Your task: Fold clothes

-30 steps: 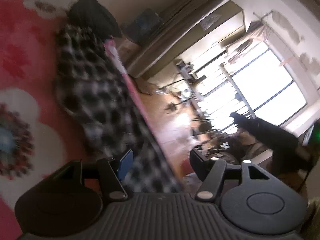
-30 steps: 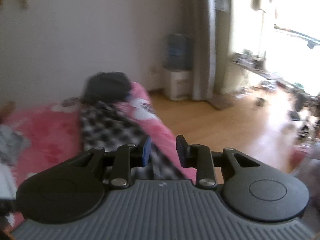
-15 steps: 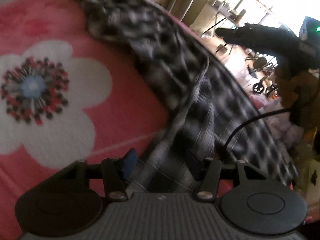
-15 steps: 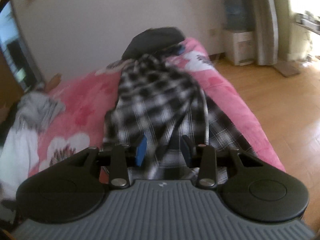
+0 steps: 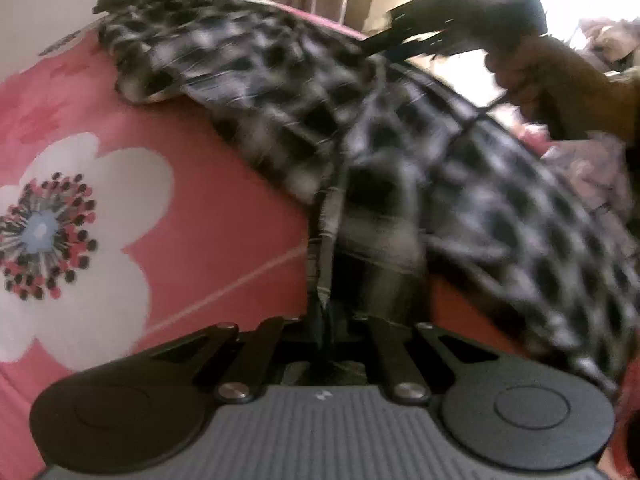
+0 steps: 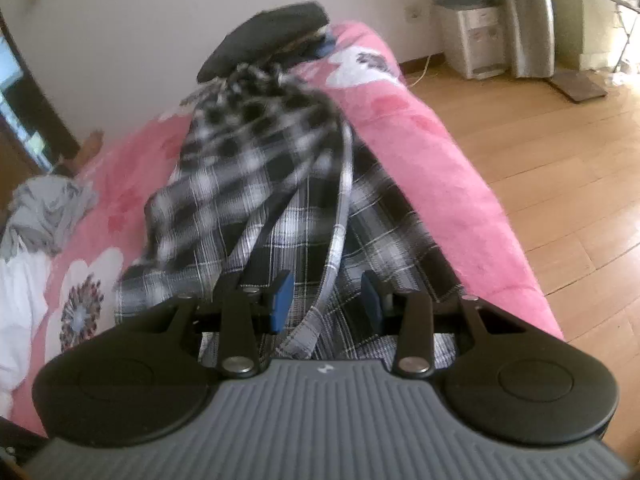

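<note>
My left tongs [image 5: 326, 330] are clamped on an edge of the plaid shirt [image 6: 256, 184]; the cloth runs straight into the closed fingers. My right tongs [image 6: 326, 300] stand apart, with a hem of the shirt lying loose in the gap, gripped by nothing. The shirt sprawls rumpled along the pink bed [image 6: 440, 168], its far end up against a dark heap [image 6: 268, 36] near the wall, one side close to the bed's edge.

I judge this to be the take-hold step: one side held, the other lined up (the blur makes the cloth's exact lay hard to read). Next I'd close the right tongs on that hem, then lift both holds together, evenly, so the shirt spreads instead of twisting. Whether it is being opened flat or already brought over for a fold, I cannot tell.
</note>
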Demonstrator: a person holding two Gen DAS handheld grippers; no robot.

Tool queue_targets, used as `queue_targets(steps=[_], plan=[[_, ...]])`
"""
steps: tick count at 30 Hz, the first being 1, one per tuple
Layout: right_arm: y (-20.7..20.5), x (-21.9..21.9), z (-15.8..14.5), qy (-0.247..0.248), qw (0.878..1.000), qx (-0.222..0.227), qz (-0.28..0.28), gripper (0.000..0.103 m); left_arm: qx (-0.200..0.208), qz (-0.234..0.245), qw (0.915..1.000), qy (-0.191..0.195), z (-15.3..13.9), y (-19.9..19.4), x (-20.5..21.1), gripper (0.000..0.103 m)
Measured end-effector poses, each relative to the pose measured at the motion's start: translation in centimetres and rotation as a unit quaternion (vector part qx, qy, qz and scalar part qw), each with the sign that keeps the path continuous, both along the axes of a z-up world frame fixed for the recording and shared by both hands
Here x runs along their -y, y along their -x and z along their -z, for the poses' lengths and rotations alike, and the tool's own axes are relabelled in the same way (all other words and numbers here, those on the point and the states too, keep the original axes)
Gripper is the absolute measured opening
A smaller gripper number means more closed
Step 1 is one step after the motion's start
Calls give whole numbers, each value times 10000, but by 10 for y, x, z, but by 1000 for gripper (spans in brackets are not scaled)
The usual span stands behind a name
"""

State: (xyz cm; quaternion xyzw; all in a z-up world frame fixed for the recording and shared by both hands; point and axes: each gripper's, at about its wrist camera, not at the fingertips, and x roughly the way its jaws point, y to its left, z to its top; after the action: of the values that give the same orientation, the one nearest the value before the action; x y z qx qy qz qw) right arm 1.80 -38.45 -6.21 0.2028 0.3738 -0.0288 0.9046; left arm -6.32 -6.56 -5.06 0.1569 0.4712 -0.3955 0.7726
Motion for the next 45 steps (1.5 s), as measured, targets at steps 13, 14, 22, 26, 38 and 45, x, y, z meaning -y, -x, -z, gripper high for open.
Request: queue_targets(steps=[13,14,22,26,38,45], plan=[[-12,3,17,-69,9997,-192,-118,11,-686,424,9893,1218,-41,44,34,3],[-11,4,17,-101,9997,-178,-113,9,-769,408,9876,1303,-42,42,39,3],[-4,10,-2,206,9995,204,-150,1,-1159,506,9725,1956,-48,37,73,3],[-6,22,-11,316,9992,234,-81,1,-1426,491,9647,2161,-44,33,94,3],[-12,56,5,515,9986,-91,50,1,-1630,696,9599,2172,-27,34,133,3],[-12,61,20,451,9989,-123,72,1,-1705,796,9597,2088,-20,35,138,3]])
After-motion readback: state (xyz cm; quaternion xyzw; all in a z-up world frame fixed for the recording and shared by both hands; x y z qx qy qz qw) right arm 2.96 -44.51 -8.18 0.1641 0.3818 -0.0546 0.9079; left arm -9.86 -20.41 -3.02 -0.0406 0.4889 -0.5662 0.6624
